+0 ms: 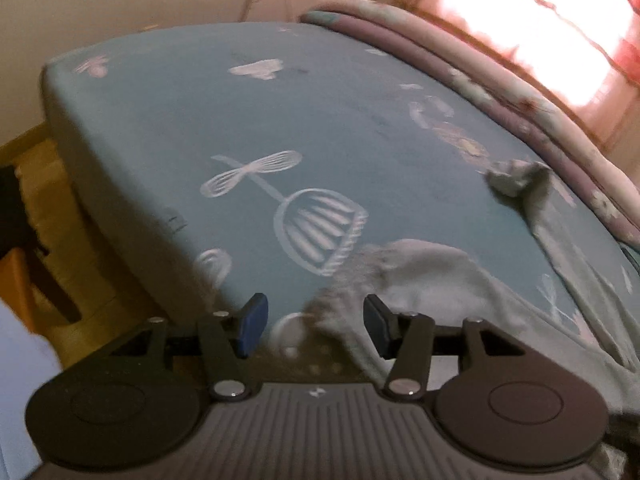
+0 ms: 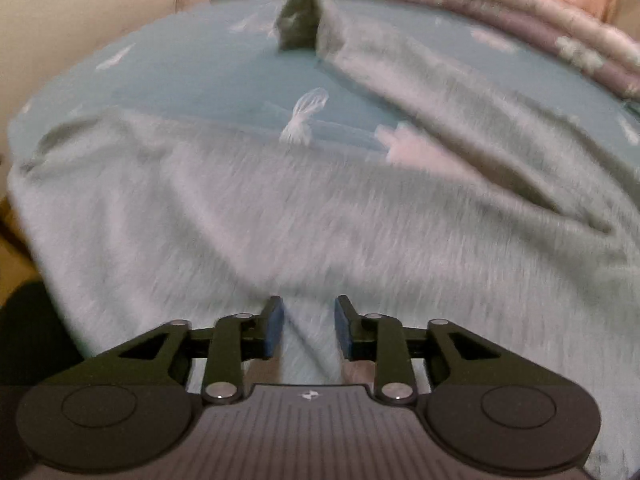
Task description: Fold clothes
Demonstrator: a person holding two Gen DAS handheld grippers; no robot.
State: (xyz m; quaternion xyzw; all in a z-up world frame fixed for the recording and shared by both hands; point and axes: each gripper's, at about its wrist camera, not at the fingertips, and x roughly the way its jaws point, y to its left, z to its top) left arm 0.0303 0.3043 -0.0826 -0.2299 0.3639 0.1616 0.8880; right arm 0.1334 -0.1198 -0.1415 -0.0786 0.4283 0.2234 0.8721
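A pale grey garment (image 2: 304, 216) lies spread across a bed with a light blue patterned sheet (image 2: 180, 68). One sleeve runs toward the far side and ends in a darker cuff (image 2: 300, 20). In the left wrist view the garment (image 1: 432, 280) lies at the lower right, its sleeve cuff (image 1: 516, 178) far right. My left gripper (image 1: 314, 326) is open above the garment's ribbed edge, its pads clear of the cloth. My right gripper (image 2: 309, 330) hangs open over the garment's body, with cloth seen in the gap below but not pinched.
A folded pink and purple quilt (image 1: 500, 80) runs along the bed's far side under a bright curtained window (image 1: 540, 20). The bed's left edge (image 1: 80, 128) drops to a yellowish floor. A dark object (image 1: 24, 232) stands beside the bed.
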